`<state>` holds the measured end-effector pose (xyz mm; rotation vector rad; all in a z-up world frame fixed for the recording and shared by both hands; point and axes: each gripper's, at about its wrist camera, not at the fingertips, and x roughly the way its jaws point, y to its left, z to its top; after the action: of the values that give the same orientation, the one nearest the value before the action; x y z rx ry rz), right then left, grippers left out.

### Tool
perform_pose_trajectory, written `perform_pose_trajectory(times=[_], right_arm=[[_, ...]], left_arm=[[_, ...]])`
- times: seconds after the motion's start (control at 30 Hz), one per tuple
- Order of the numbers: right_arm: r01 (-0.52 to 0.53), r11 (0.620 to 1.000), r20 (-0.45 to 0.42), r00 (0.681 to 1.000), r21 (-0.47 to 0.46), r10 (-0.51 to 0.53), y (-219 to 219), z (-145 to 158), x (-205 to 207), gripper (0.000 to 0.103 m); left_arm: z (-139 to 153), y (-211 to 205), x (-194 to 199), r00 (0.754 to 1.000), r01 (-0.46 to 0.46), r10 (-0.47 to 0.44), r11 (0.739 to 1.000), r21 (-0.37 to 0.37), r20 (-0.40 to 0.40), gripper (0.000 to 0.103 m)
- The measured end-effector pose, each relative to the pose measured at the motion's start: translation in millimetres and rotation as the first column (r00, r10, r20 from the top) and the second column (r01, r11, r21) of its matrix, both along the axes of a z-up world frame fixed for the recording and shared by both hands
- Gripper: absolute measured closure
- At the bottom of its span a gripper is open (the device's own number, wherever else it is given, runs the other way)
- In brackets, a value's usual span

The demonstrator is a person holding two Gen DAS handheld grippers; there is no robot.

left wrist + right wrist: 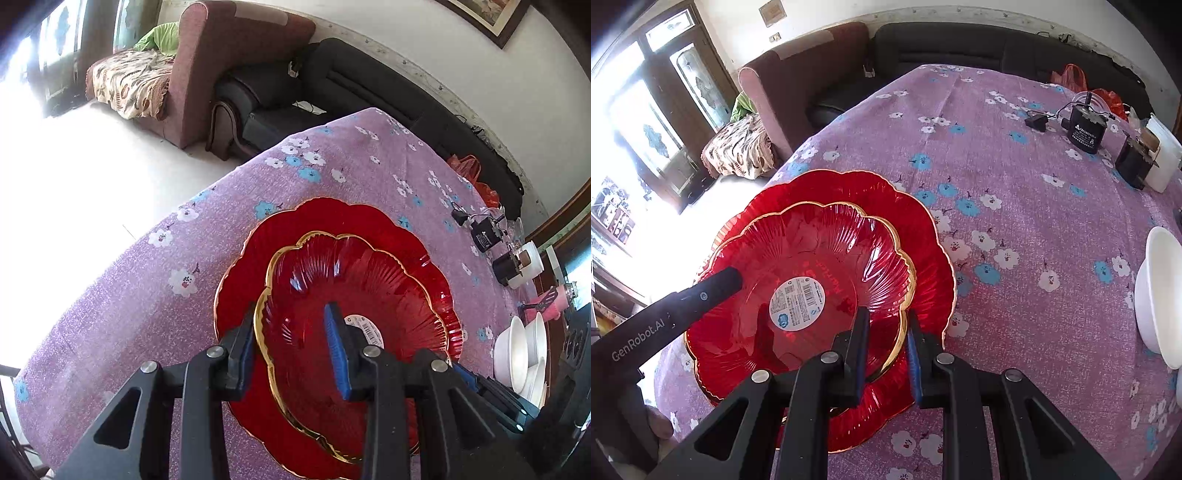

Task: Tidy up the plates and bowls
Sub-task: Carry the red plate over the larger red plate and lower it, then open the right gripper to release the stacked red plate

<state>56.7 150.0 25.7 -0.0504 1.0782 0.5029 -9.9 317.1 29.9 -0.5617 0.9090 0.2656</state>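
While nested in plate [925, 236], bowl [798, 258] carried a label [797, 303]. Straddled its rim, part-open, gripping nothing: left gripper [290, 341], right gripper [886, 349]. Stood well apart: white bowls [517, 350], adapter [1086, 129].

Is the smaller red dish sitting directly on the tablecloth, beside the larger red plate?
No: in the right wrist view the smaller red dish lies on top of the larger red plate, which rests on the tablecloth.

Near side of large red plate [236, 280] hidden under smaller red plate [354, 280] and gripper bodies. Label [796, 303] print on smaller plate too small to read. White bowls [521, 350] right of plates cut off by frame edge; count unclear.
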Motion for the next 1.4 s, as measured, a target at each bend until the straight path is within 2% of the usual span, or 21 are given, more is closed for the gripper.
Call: perform_pose_trajectory(times=[0.07, 0.2, 0.33, 0.43, 0.5, 0.73, 0.9, 1.07, 1.23, 1.4], right_arm=[[0.000, 1.000, 0.014, 1.000, -0.010, 0.000, 3.5, -1.1, -0.2, 0.080], [0.001, 1.000, 0.034, 0.999, -0.021, -0.001, 4.2, -0.9, 1.1, 0.079], [0.005, 1.000, 0.050, 0.999, 0.012, -0.006, 0.5, 1.1, 0.1, 0.077], [-0.001, 1.000, 0.081, 0.997, 0.029, -0.002, -2.4, 5.9, -4.5, 0.070], [0.003, 1.000, 0.118, 0.993, 0.029, -0.007, -5.4, 11.0, -8.3, 0.056], [0.023, 0.992, 0.154, 0.987, 0.121, -0.041, -37.4, 31.4, -25.1, 0.053], [0.062, 0.982, 0.151, 0.984, 0.178, -0.090, -86.8, 32.9, -47.8, 0.049], [0.173, 0.966, 0.131, 0.971, 0.193, -0.200, -157.9, 19.4, -67.6, 0.049], [0.313, 0.923, 0.121, 0.931, 0.224, -0.345, -233.8, 15.2, -86.6, 0.050], [0.405, 0.881, 0.131, 0.886, 0.246, -0.444, -286.7, 16.6, -92.9, 0.050]], left_arm=[[1.4, 0.2, -0.5, 1.000, 0.011, -0.011, 1.000, 0.009, 0.014, 0.068], [1.0, -3.0, 1.1, 0.999, 0.038, -0.038, 0.999, -0.004, 0.025, 0.053], [4.7, -7.7, 3.7, 0.997, 0.064, -0.064, 0.998, -0.016, 0.036, 0.039], [9.6, -8.9, 3.5, 0.997, 0.064, -0.064, 0.998, -0.010, 0.038, 0.034], [14.6, -10.4, 2.3, 0.997, 0.065, -0.065, 0.998, 0.000, 0.045, 0.030], [42.9, -20.6, -9.7, 0.994, 0.049, -0.059, 0.994, 0.098, 0.096, 0.028], [64.0, -50.5, -22.6, 0.983, 0.094, -0.118, 0.982, 0.164, 0.144, 0.022], [73.7, -91.5, -27.6, 0.963, 0.178, -0.213, 0.962, 0.206, 0.163, 0.020], [71.8, -143.0, -20.1, 0.933, 0.297, -0.332, 0.928, 0.226, 0.138, 0.020], [63.3, -184.9, -8.8, 0.911, 0.374, -0.402, 0.901, 0.220, 0.096, 0.020]])
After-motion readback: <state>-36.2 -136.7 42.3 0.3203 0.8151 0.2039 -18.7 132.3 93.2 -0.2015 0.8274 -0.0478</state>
